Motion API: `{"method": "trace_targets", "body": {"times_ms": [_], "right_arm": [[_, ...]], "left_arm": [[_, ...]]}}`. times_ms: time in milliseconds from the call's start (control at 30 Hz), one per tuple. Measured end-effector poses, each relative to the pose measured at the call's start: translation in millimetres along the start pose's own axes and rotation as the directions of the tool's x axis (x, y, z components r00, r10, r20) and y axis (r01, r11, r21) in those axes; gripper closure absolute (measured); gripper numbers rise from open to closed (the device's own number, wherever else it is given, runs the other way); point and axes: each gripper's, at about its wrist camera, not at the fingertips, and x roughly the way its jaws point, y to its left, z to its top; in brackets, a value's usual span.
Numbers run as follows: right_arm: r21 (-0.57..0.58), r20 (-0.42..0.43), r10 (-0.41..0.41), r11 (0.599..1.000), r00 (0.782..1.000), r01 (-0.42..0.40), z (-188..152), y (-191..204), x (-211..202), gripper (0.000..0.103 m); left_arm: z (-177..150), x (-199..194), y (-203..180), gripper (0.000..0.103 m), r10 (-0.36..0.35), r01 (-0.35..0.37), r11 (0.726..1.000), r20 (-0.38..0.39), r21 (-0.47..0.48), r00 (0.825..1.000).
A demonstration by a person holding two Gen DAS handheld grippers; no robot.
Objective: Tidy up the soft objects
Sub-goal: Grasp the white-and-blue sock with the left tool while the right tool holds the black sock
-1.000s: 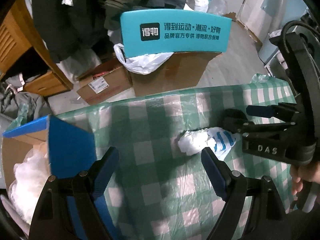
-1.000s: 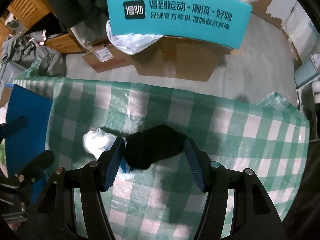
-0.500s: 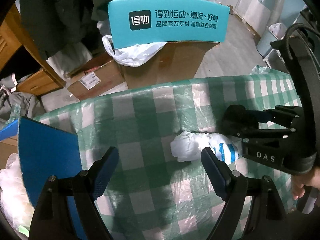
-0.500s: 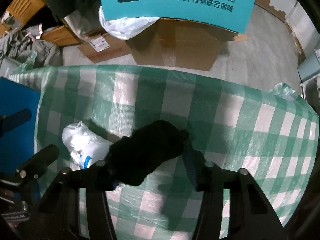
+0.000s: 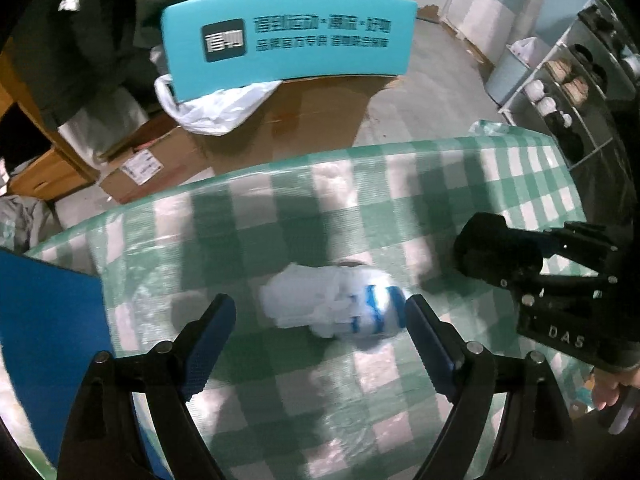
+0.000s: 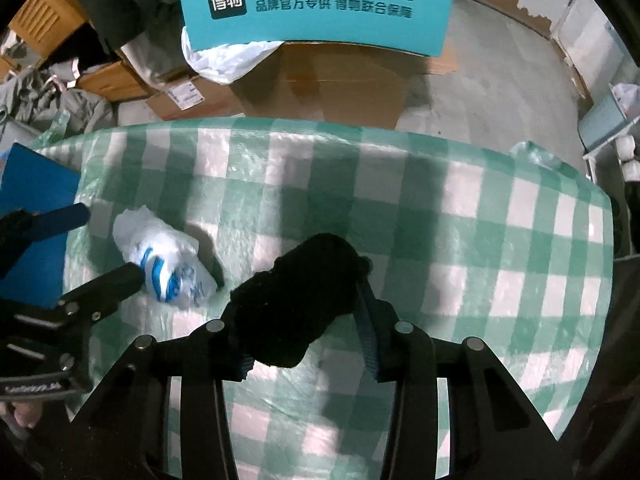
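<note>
A crumpled white plastic bag with blue stripes (image 5: 340, 308) lies on the green checked tablecloth (image 5: 280, 216); it also shows in the right wrist view (image 6: 160, 256). My left gripper (image 5: 320, 332) is open, with the bag between its blue fingertips. My right gripper (image 6: 304, 320) is shut on a black fuzzy soft object (image 6: 296, 296) and holds it above the cloth, to the right of the bag. The black object also shows in the left wrist view (image 5: 492, 248).
A blue box flap (image 5: 44, 320) stands at the table's left edge. Beyond the table's far edge are a cardboard box with a teal printed flap (image 5: 288, 36), a white bag, smaller boxes and dark clothes. Shelves (image 5: 572, 92) stand at the right.
My left gripper has moved right and forward, away from the blue box, so the white bag now sits between its fingers. My right gripper closed on the black object and lifted it.
</note>
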Motion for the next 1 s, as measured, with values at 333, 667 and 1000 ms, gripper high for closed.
{"method": "trace_targets", "body": {"times_ms": [333,667,1000], "right_arm": [[0.04,-0.007,0.013,0.999,1.0,-0.012,-20.7,-15.0,-0.8,0.063],[0.027,0.01,0.008,1.0,1.0,-0.008,-21.2,-12.7,-3.1,0.062],[0.015,0.008,0.011,1.0,1.0,-0.011,-22.3,-8.8,-5.9,0.062]], "left_arm": [[-2.0,24.9,-22.3,0.01,0.022,-0.021,0.998,-0.017,0.057,1.0],[-5.7,33.7,-23.1,0.011,0.025,-0.024,0.998,-0.019,0.056,1.0],[-14.4,26.1,-18.1,0.011,-0.046,0.045,0.999,-0.043,-0.017,0.998]]}}
